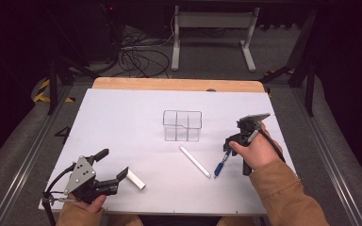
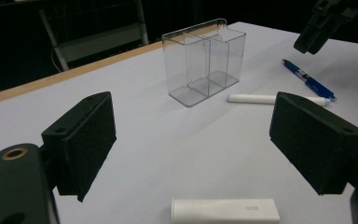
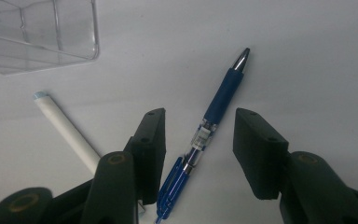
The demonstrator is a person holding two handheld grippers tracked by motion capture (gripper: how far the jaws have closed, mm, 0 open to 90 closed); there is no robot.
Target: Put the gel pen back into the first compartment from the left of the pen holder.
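Pen (image 3: pixel 214 114) lies between the released right gripper (image 3: pixel 200 140); next: clench, lift toward organizer (image 1: pixel 182 125) at ten o'clock. Left gripper (image 2: pixel 191 144) released.

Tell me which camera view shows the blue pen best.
The right gripper view: the blue pen lies large between the open jaws of the right gripper, tip, grip and clip all clear. The high view shows it small beside the hand. The left gripper view shows it distant near the table's far side.
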